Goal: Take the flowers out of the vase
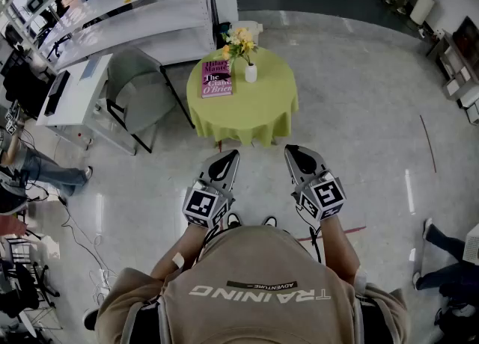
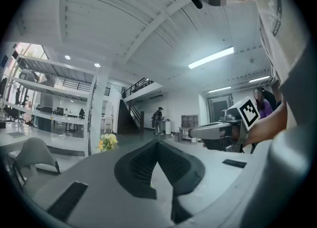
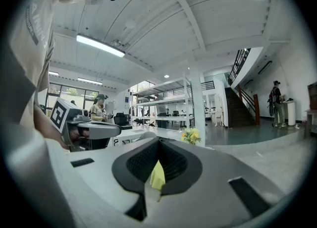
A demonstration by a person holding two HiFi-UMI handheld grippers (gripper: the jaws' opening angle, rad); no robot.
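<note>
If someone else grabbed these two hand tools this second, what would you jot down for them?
Left gripper: shut, empty, held level, short of the table.
Right gripper: shut, empty, beside the left one.
Things: yellow flowers stand in the white vase on the round green-clothed table, next to a book.
Done: nothing; the flowers are untouched.
Left: step up to the table, open a gripper, probably steady the vase with the other, grip the stems and lift them out.
</note>
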